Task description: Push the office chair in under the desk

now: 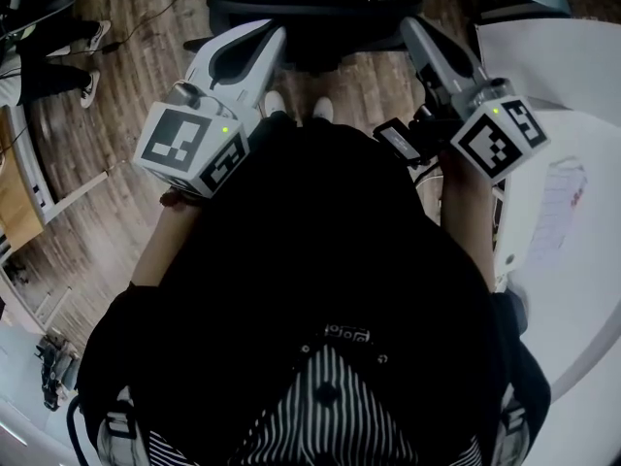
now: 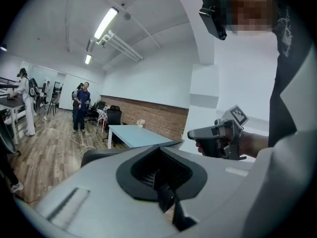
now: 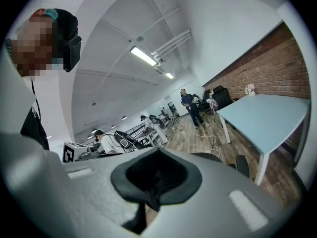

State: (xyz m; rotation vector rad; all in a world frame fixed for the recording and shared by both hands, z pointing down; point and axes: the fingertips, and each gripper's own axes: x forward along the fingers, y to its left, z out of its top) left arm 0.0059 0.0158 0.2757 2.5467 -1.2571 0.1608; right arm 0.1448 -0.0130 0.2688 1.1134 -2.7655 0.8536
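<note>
Head view is showing the left tool and the right tool, both clenched on nothing, pointing toward the black office chair ahead.

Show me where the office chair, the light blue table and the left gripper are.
office chair (image 1: 315, 17): head view, on its black middle part.
light blue table (image 3: 270, 115): right gripper view, on its top.
left gripper (image 1: 275, 35): head view, at its closed jaw tips.
</note>
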